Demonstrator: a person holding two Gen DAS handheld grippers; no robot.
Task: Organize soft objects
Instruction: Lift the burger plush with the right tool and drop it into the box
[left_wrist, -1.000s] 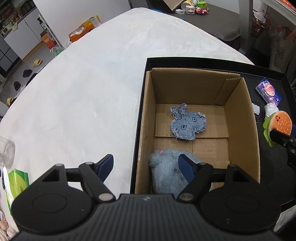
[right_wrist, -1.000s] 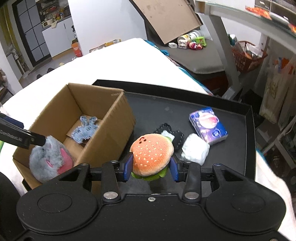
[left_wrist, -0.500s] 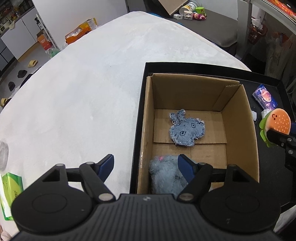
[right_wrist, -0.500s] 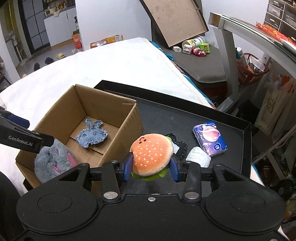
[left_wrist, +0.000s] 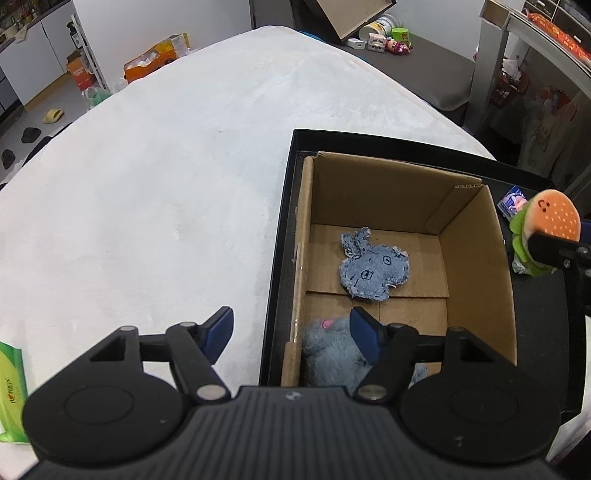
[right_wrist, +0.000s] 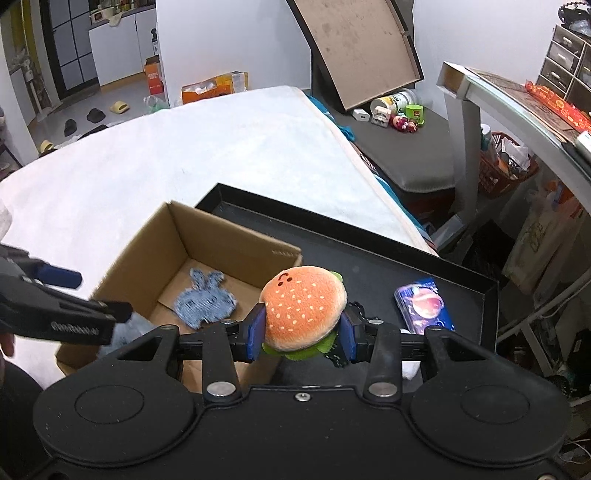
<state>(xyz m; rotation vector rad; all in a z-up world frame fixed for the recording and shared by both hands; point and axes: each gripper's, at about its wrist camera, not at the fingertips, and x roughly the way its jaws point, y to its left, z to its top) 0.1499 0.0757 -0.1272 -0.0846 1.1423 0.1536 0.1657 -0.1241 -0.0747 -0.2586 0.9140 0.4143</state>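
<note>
My right gripper (right_wrist: 302, 334) is shut on a plush hamburger (right_wrist: 303, 307) and holds it in the air above the black tray, just right of the cardboard box (right_wrist: 236, 243). The hamburger also shows at the right edge of the left wrist view (left_wrist: 550, 225). The open cardboard box (left_wrist: 476, 258) holds a flat denim rabbit (left_wrist: 373, 269) and a fluffy grey-blue plush (left_wrist: 332, 350). My left gripper (left_wrist: 291, 332) is open and empty, raised over the box's near left corner.
The box stands on a black tray (right_wrist: 461, 280) on a white fleece-covered table (left_wrist: 166, 184). On the tray lie a blue tissue pack (right_wrist: 424, 306), a white soft lump (right_wrist: 410, 369) and a black item behind the hamburger. A green packet (left_wrist: 11, 391) lies at the left.
Both grippers have risen. The right gripper has lifted the hamburger higher above the tray and nearer the box. The left gripper has drawn back from the grey-blue plush, still open.
</note>
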